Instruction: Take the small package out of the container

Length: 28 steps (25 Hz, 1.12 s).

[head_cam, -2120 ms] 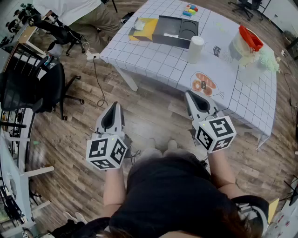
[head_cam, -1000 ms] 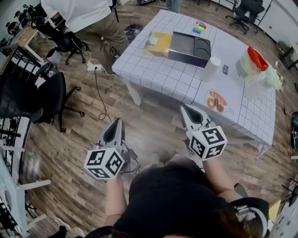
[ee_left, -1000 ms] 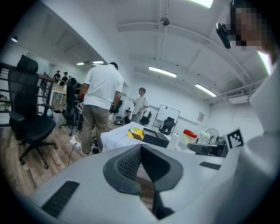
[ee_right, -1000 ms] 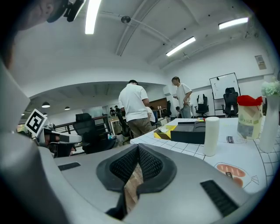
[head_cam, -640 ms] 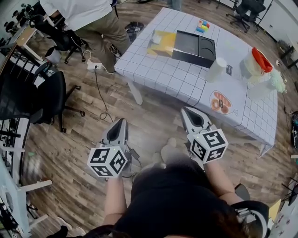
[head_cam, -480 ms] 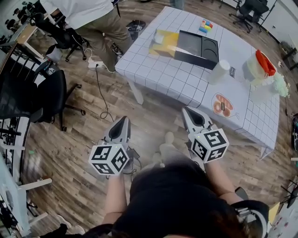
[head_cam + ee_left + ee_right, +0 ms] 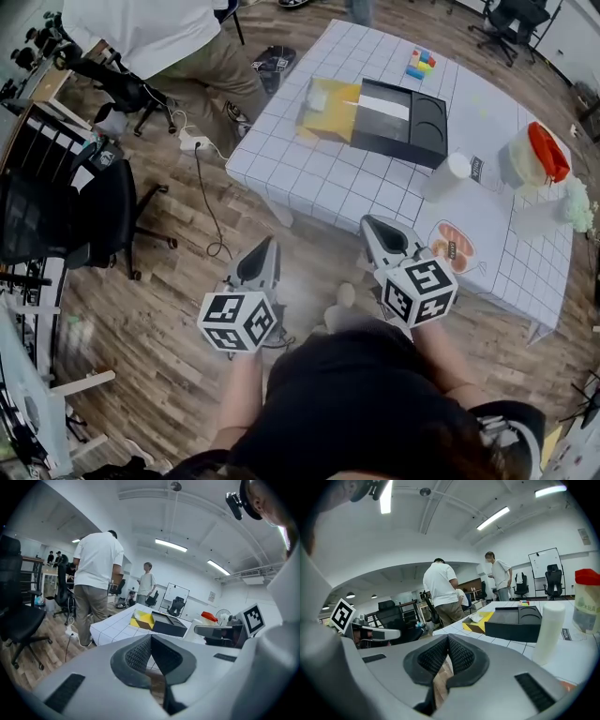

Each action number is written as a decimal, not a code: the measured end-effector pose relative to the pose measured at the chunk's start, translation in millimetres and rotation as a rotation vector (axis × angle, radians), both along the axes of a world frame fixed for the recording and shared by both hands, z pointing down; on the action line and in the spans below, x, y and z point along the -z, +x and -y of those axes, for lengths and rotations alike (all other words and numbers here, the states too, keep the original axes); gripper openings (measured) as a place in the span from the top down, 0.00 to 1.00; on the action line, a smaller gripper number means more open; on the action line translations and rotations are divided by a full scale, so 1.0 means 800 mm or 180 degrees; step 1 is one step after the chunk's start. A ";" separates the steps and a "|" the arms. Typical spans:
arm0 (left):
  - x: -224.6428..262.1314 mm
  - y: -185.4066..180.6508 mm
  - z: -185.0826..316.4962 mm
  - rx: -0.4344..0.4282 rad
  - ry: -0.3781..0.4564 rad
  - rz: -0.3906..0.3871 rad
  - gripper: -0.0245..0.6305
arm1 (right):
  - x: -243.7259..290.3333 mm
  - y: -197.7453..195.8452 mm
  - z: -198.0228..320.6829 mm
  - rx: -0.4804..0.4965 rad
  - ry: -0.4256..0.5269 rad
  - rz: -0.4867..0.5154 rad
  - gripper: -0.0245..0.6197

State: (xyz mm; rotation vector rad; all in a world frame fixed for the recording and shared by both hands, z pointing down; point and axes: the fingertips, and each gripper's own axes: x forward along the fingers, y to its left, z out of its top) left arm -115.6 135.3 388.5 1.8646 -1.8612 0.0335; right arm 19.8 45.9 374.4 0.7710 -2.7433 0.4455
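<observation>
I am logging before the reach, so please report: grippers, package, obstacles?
Left gripper, right gripper shut, empty, short of table. White package in yellow box, untouched. Person stands beside table corner.

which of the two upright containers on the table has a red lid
The jar near the right end of the table: its top is red. The cylinder standing between it and the black tray is plain white all over.
</observation>
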 end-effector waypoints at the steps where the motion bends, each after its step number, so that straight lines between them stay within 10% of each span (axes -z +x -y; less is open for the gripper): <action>1: 0.001 0.002 0.012 -0.0013 0.0022 0.0028 0.92 | 0.001 -0.003 0.009 0.0029 0.0018 -0.0009 0.94; 16: 0.012 0.006 0.139 0.0060 0.0111 0.0306 0.91 | -0.016 -0.014 0.100 0.0304 -0.0039 0.0061 0.94; 19: 0.015 -0.004 0.152 0.0111 0.0084 0.0333 0.74 | -0.016 -0.017 0.109 0.0309 -0.0046 0.0062 0.94; 28: -0.007 -0.021 0.230 -0.0217 -0.0038 0.0353 0.66 | -0.031 -0.025 0.153 0.0077 -0.0064 -0.0059 0.94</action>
